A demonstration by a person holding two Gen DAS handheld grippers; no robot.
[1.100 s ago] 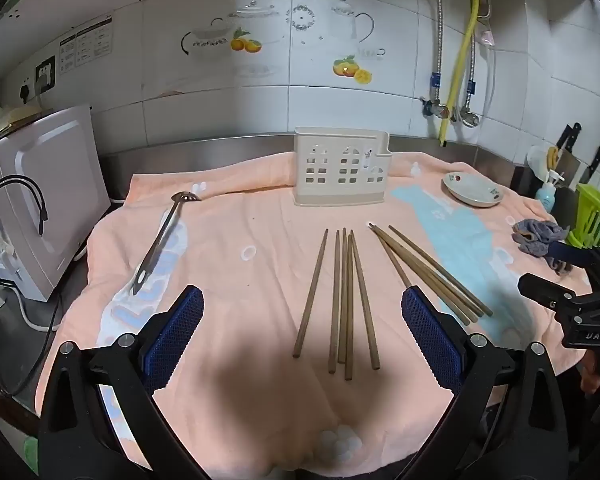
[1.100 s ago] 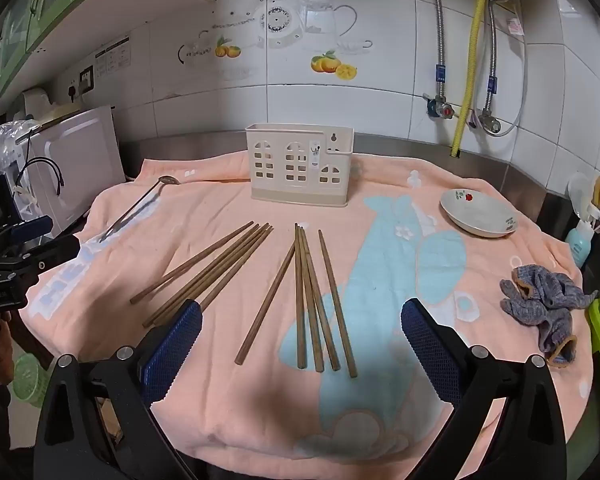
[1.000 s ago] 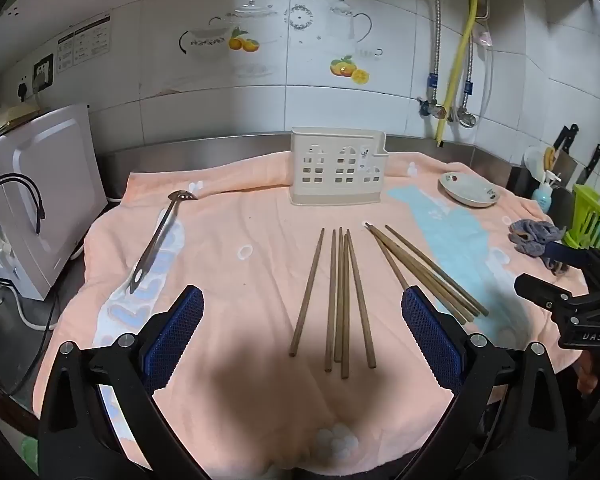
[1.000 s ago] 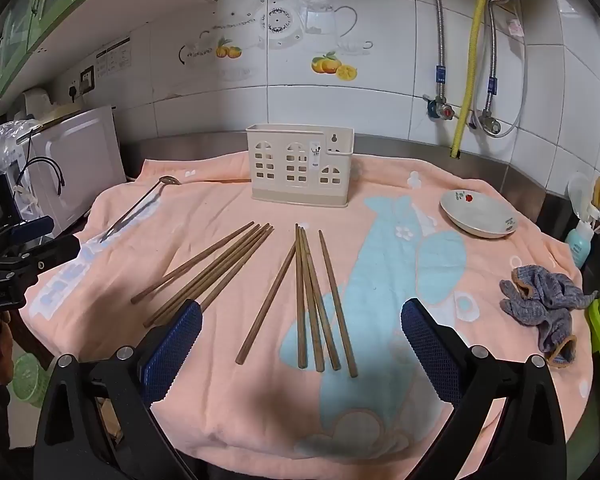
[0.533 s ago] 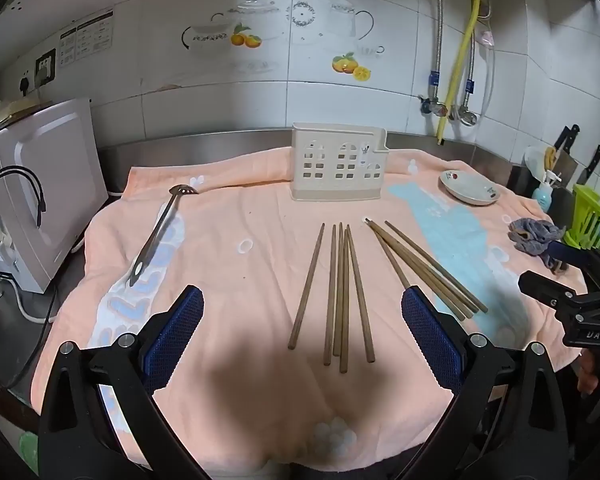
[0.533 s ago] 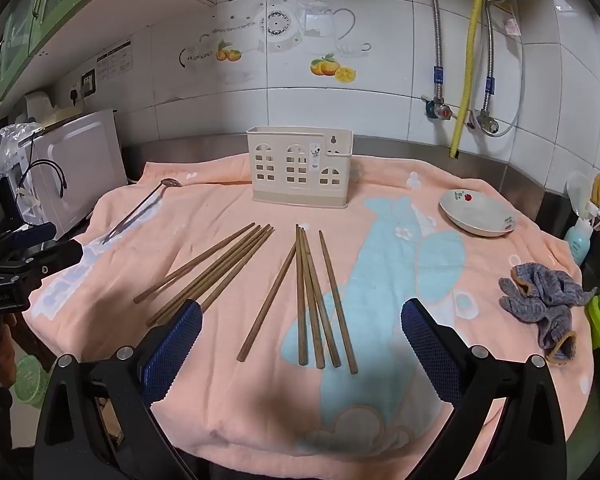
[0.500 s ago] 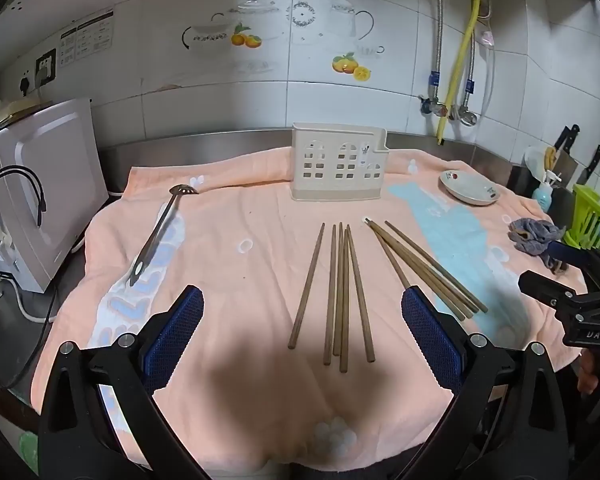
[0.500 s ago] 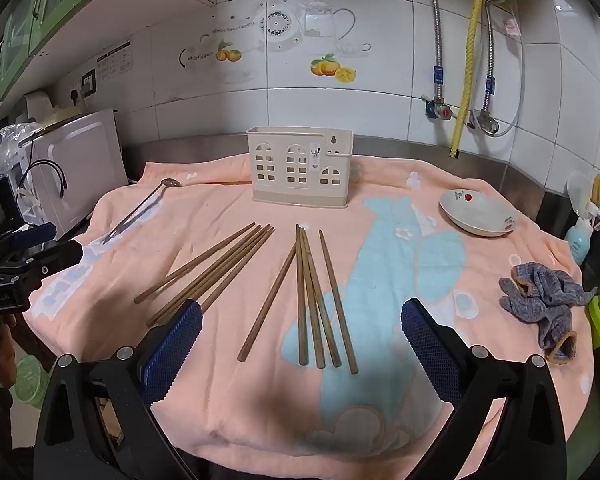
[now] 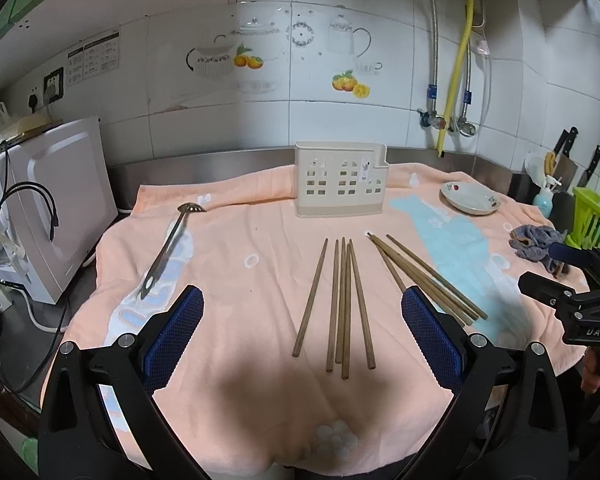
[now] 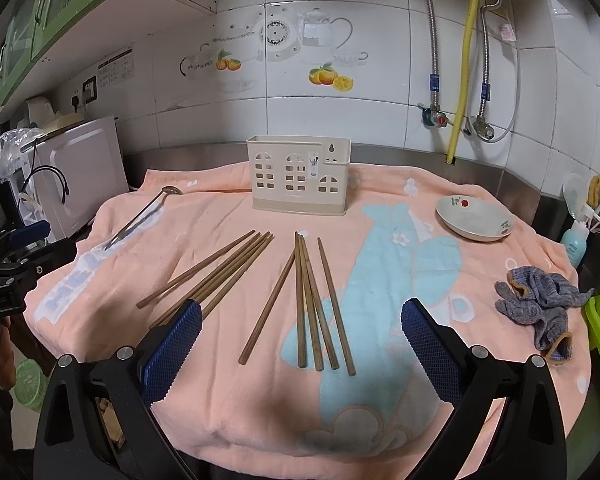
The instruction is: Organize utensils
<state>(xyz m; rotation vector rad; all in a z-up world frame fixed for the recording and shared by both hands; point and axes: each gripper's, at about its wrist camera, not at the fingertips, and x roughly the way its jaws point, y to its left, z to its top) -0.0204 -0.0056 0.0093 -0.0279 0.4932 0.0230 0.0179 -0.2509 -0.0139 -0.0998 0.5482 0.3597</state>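
Two bundles of brown wooden chopsticks lie on a peach towel (image 9: 236,320). In the left wrist view one bundle (image 9: 342,304) lies straight ahead of my open left gripper (image 9: 302,334), and the second bundle (image 9: 424,276) fans off to the right. In the right wrist view my open right gripper (image 10: 300,340) hovers near a chopstick bundle (image 10: 314,304), with the other bundle (image 10: 216,276) to the left. A cream plastic utensil holder (image 9: 340,184) (image 10: 300,176) stands upright at the back. A metal slotted spoon (image 9: 168,246) (image 10: 140,216) lies at the left. Neither gripper holds anything.
A small white dish (image 10: 474,222) sits at the back right and a crumpled grey cloth (image 10: 540,304) near the right edge. A green rack (image 9: 596,220) stands far right. A white appliance (image 9: 56,208) with cables stands left. Tiled wall and pipes (image 10: 462,64) lie behind.
Both grippers have drifted slightly, so the scene sits a touch differently in each view. Nothing on the towel has moved and both grippers stay open.
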